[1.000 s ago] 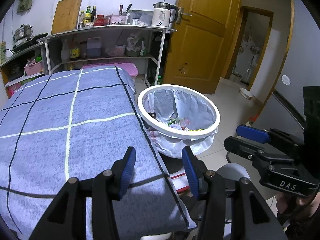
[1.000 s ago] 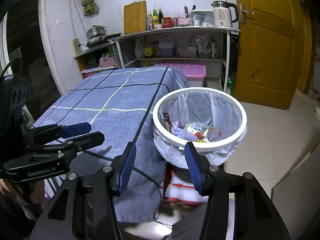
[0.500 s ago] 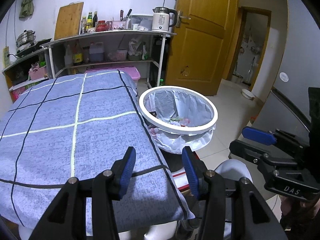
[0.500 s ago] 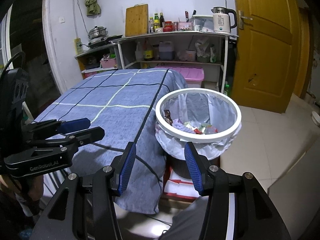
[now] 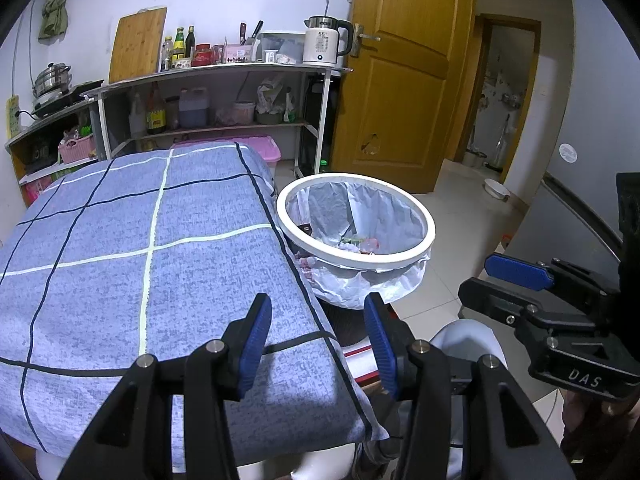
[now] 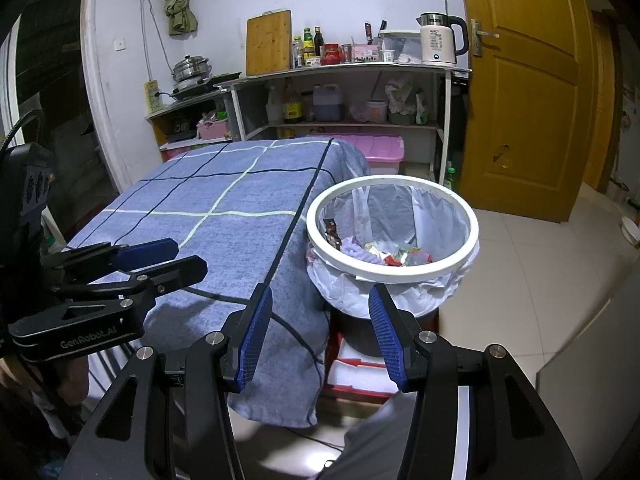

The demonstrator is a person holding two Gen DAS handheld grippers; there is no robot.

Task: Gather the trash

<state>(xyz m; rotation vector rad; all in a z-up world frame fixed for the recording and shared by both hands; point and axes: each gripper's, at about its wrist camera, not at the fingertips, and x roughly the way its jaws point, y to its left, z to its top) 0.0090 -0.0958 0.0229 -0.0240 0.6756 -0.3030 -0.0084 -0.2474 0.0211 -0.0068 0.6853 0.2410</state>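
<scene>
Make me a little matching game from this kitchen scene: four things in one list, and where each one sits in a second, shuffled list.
Things:
1. white electric kettle
2. wooden chopping board
3. pink plastic storage box
4. white-rimmed trash bin with a plastic liner

Places:
A. on the floor under the grey shelf unit
B. right beside the table with the blue checked cloth
C. leaning on the wall at the shelf top's left end
D. on the shelf top's right end, nearest the yellow wooden door

Pairs: 1-D, 2-C, 3-A, 4-B
</scene>
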